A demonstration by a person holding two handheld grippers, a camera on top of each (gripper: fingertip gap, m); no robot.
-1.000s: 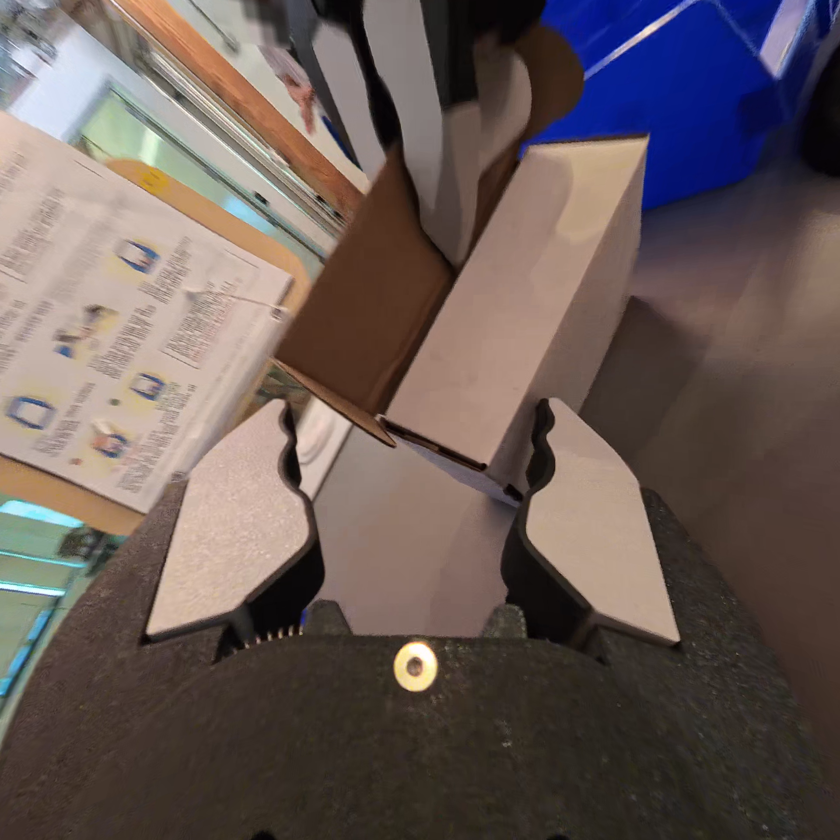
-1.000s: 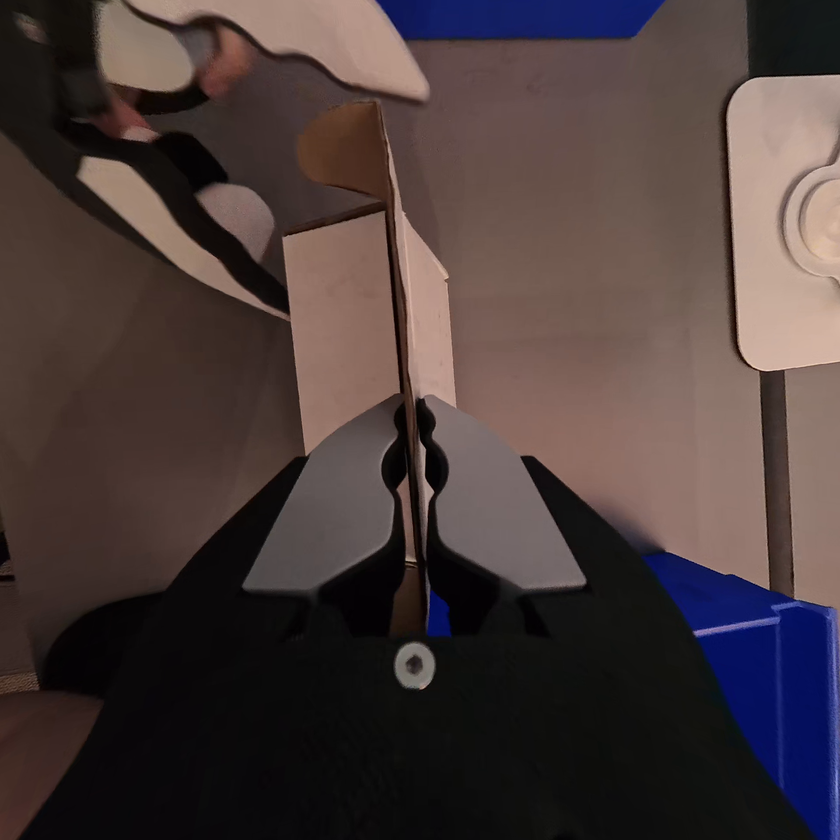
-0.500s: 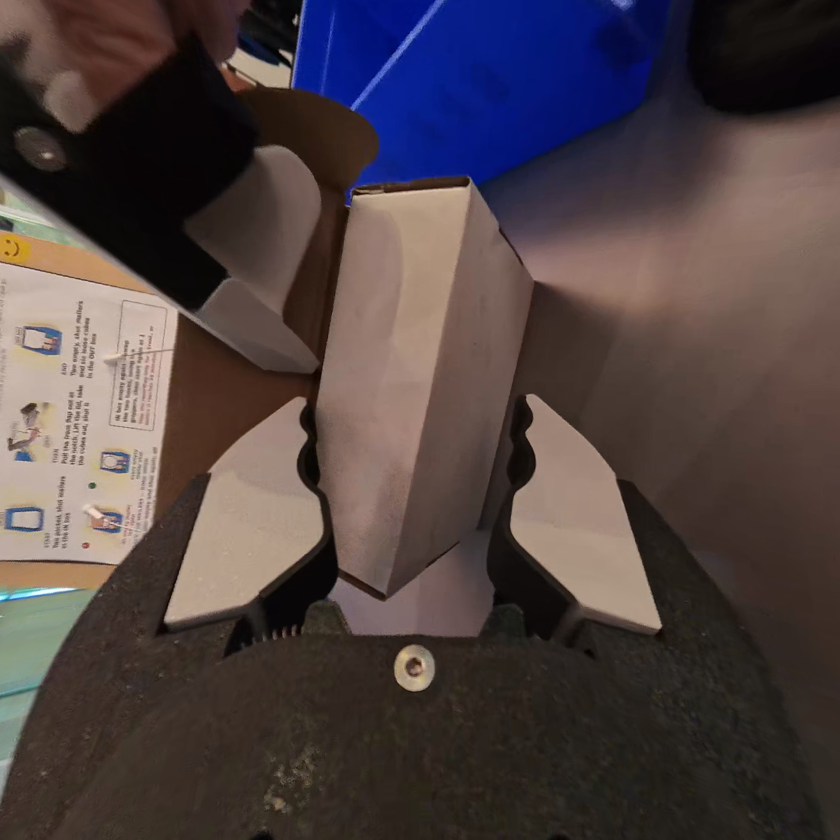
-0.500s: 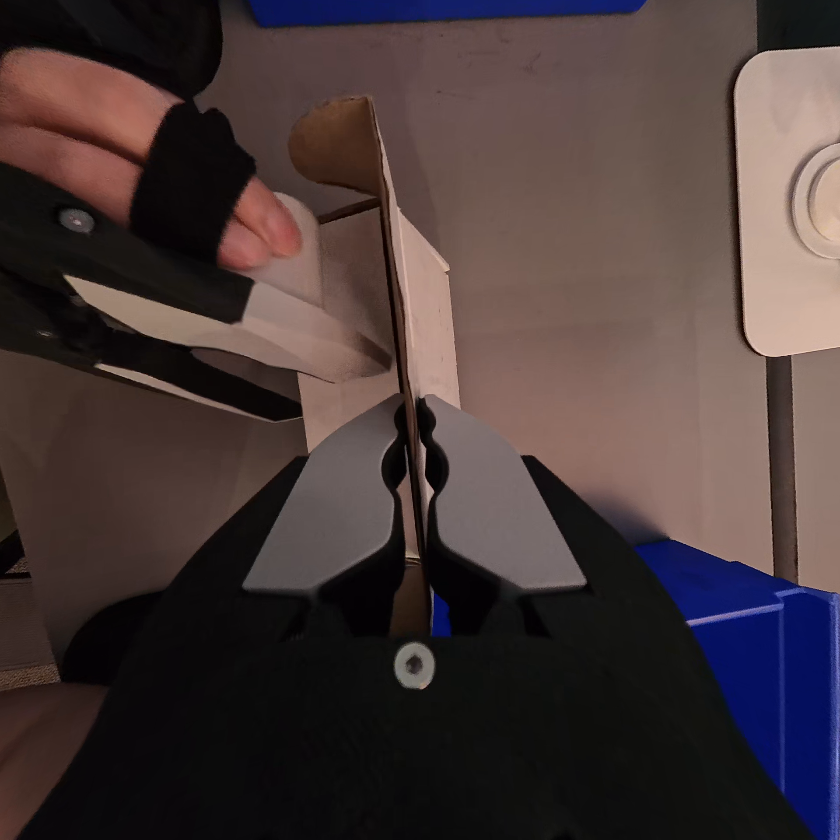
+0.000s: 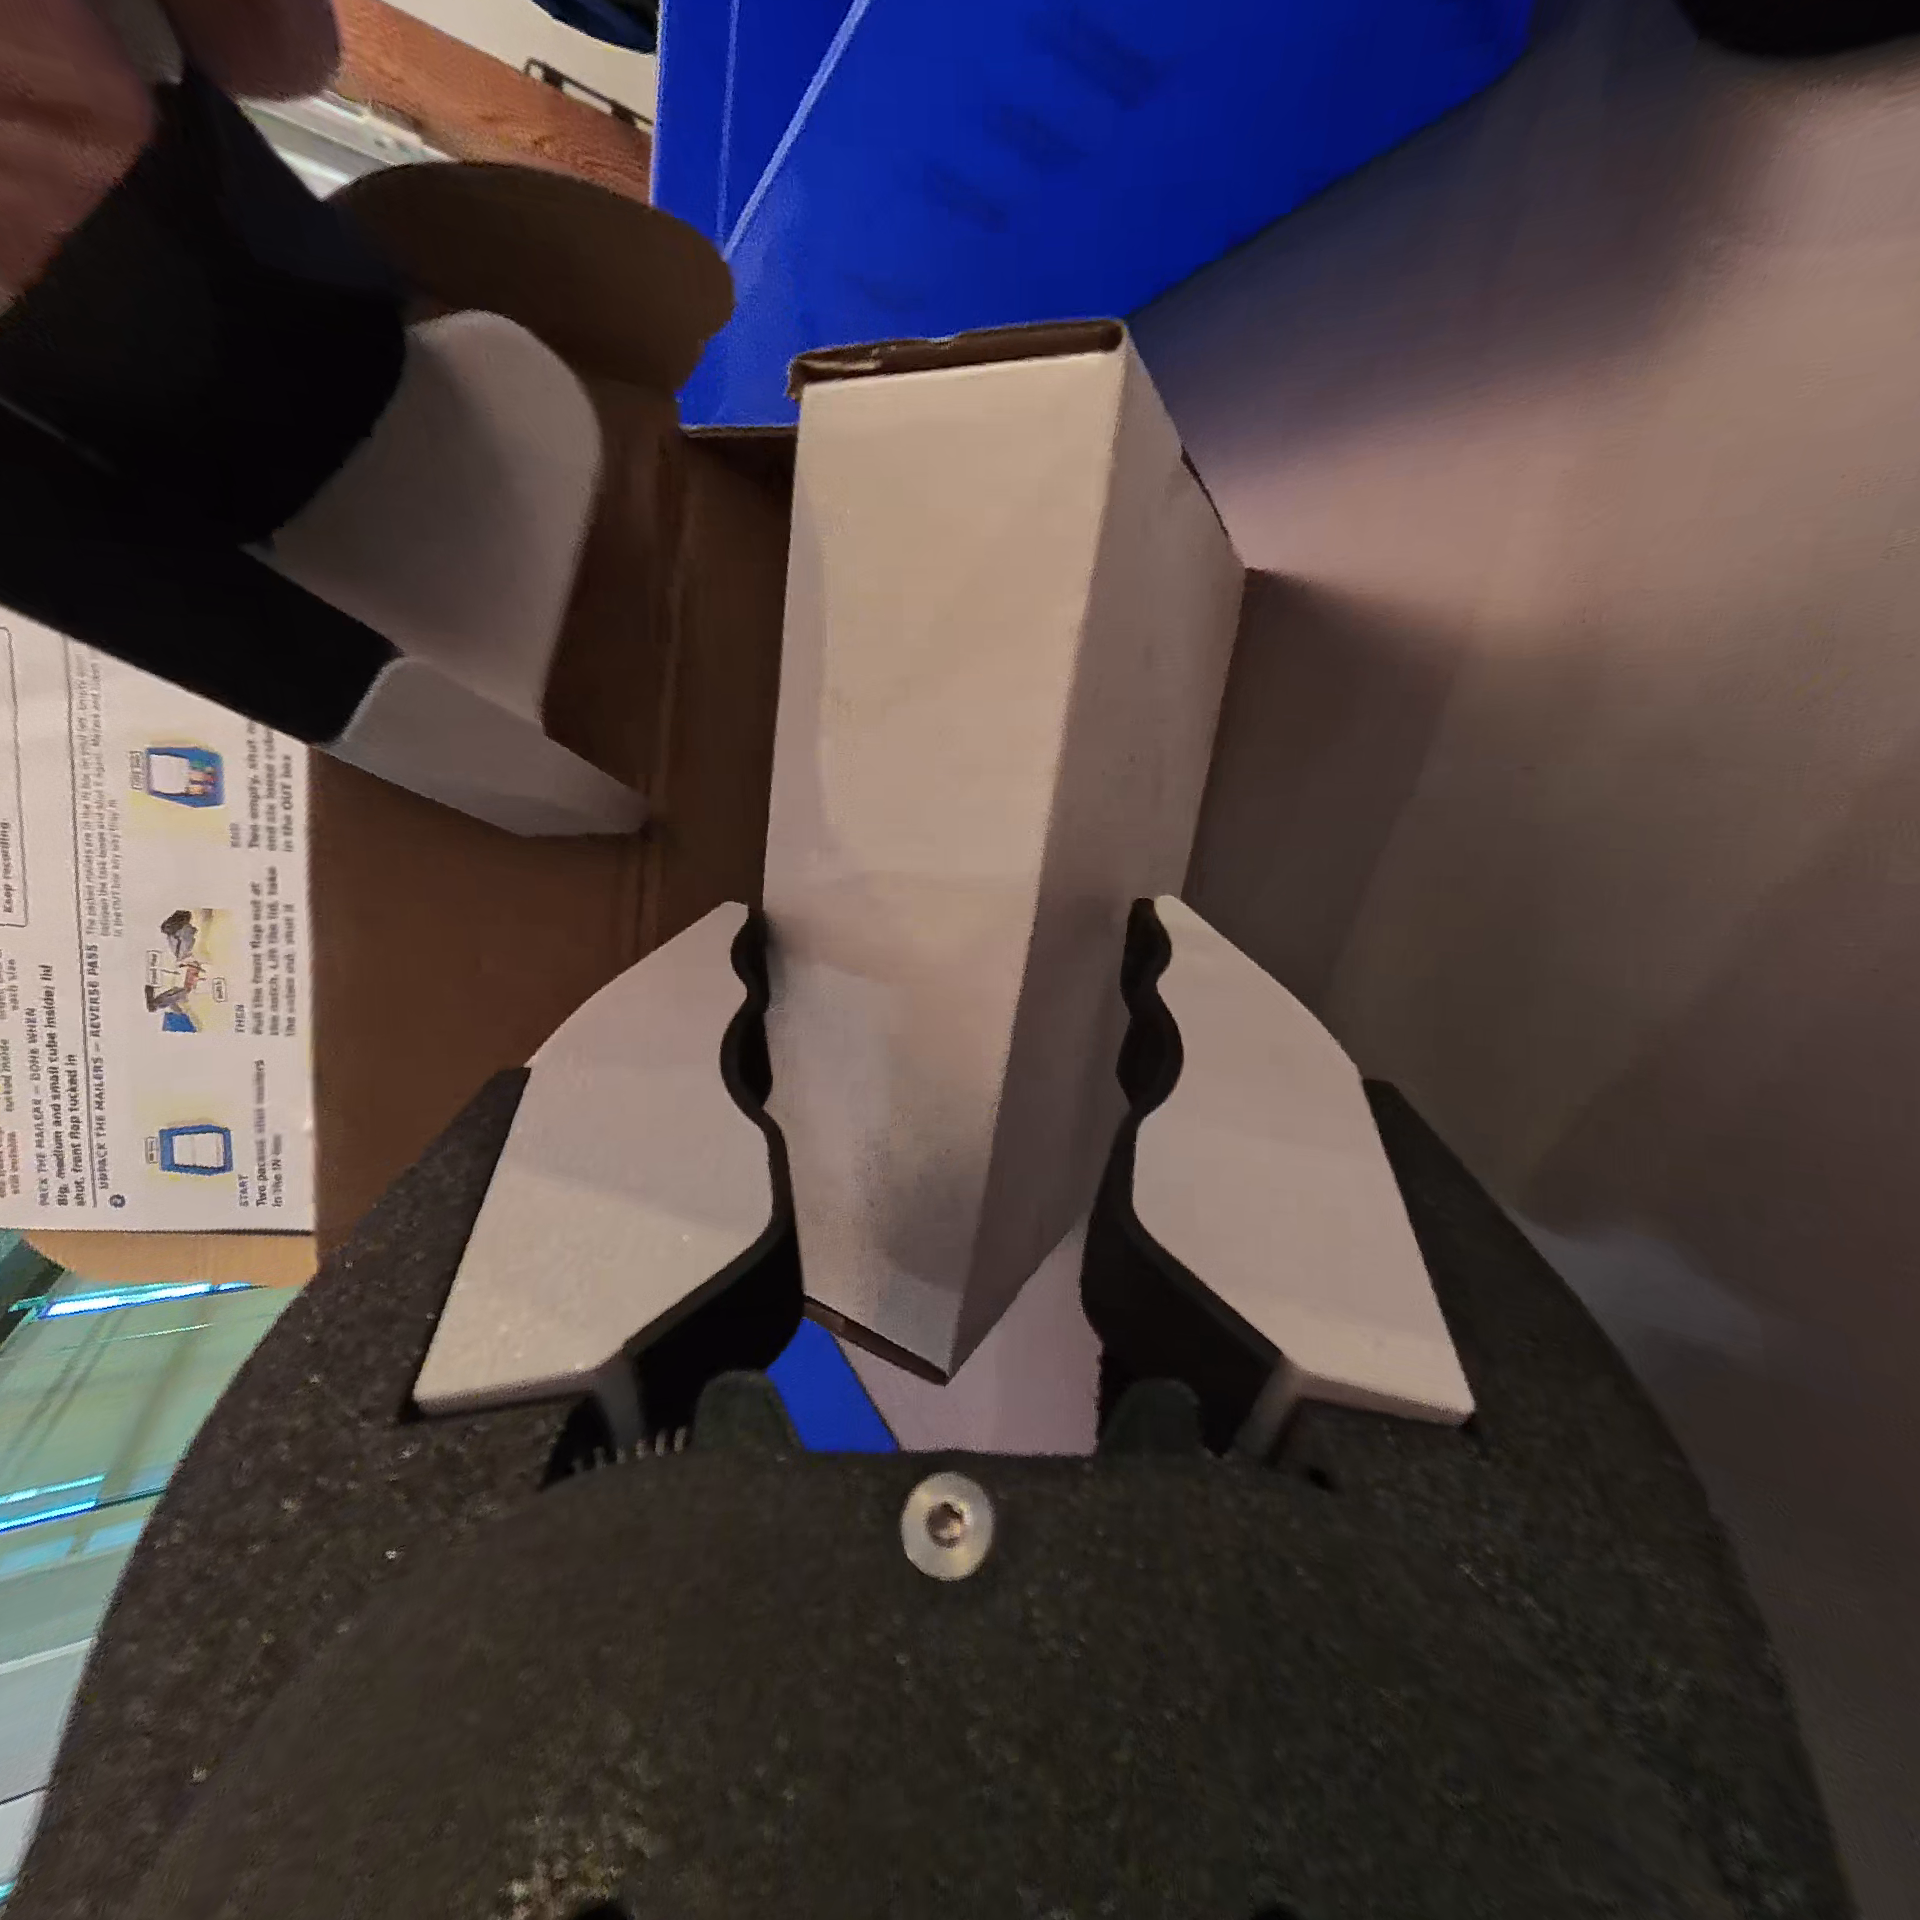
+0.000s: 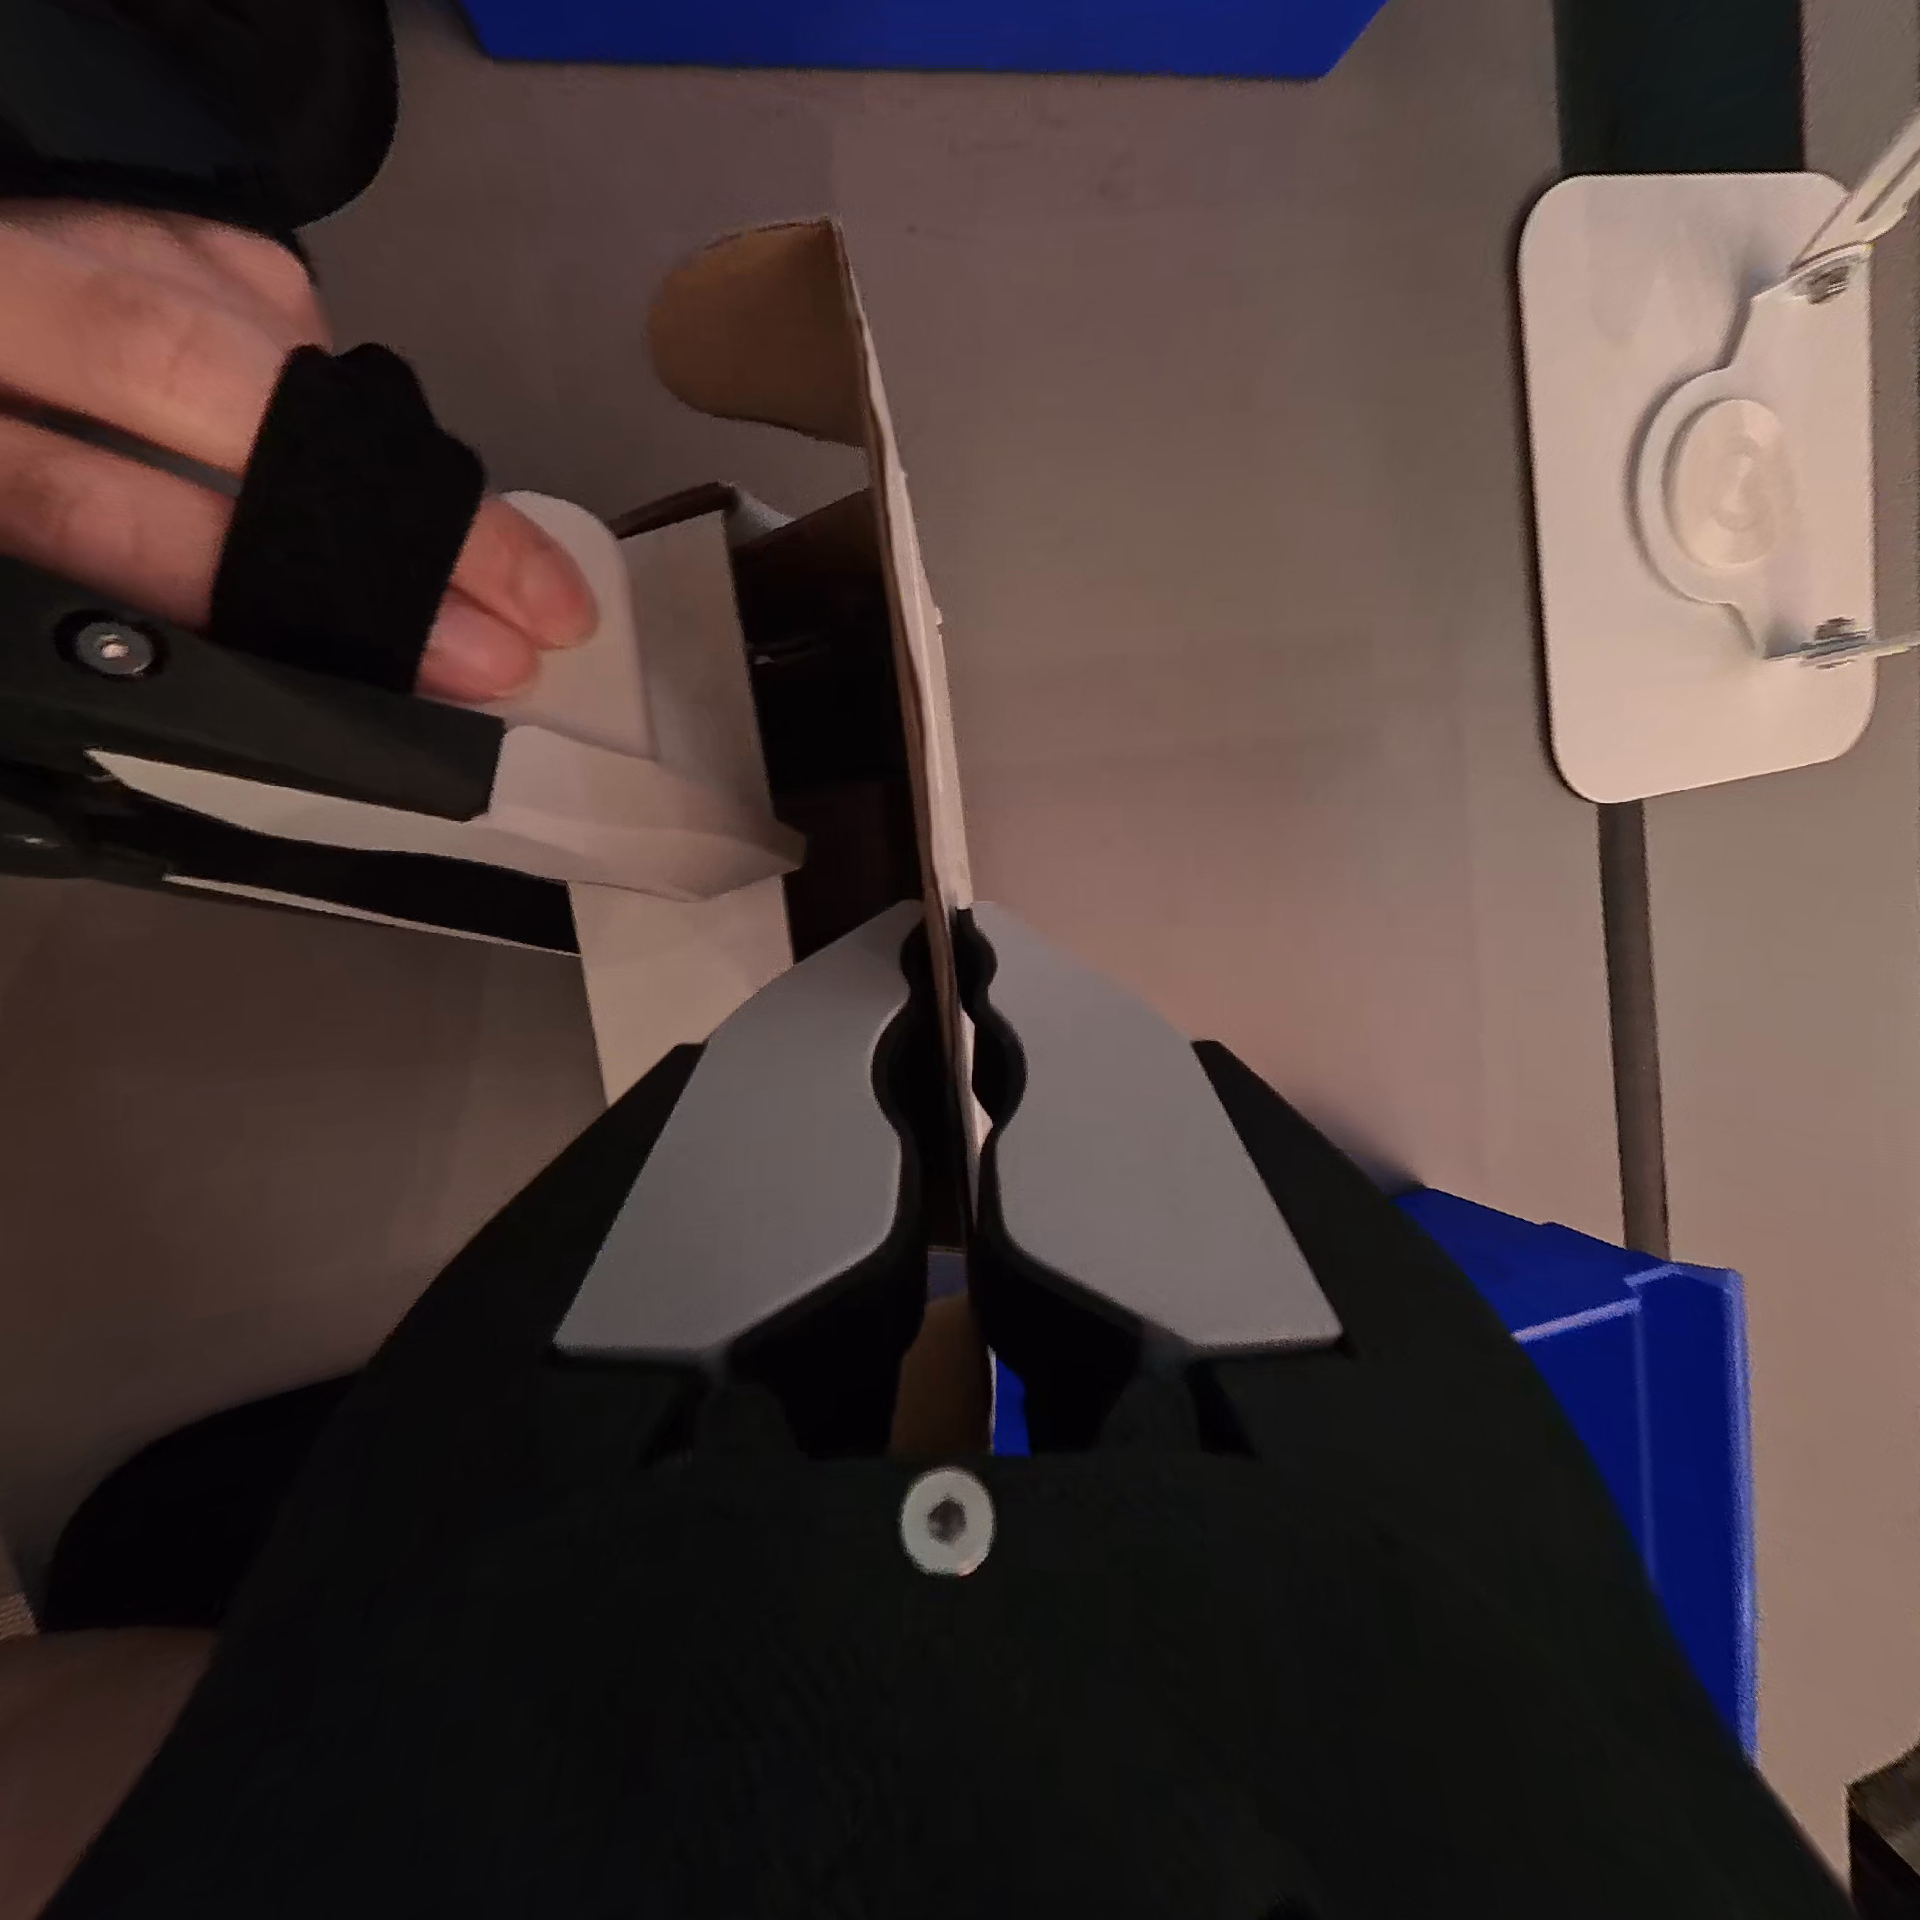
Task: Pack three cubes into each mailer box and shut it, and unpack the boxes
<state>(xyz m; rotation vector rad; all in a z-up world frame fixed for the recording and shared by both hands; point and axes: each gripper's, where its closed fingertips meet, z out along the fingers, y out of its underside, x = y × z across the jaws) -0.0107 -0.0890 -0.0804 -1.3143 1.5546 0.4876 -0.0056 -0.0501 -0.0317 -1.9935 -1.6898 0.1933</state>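
Left wrist view shows a white mailer box (image 5: pixel 966 790) with a brown inside, standing on end between the fingers of the left gripper (image 5: pixel 940 1049). Its long axis runs away from the camera, a near corner pointing back toward the gripper's body. The jaws are spread around the box; the left finger touches its side, while whether the right finger touches I cannot tell. The box's lid (image 5: pixel 540 260), with a rounded brown flap, swings out to the left.

Right wrist view shows the right gripper (image 6: pixel 951 1023) closed on that lid (image 6: pixel 894 582), seen edge-on as a thin upright sheet running away from the camera. The left gripper (image 6: pixel 644 821) reaches in from the left against the box, held by a hand (image 6: pixel 208 457) in a black fingerless glove.

Around the box lie a grey table (image 5: pixel 1558 727), a blue bin (image 5: pixel 1039 156) behind, a printed instruction sheet (image 5: pixel 156 987) at left, and a white plate (image 6: pixel 1704 478) with a round centre on the table at right.
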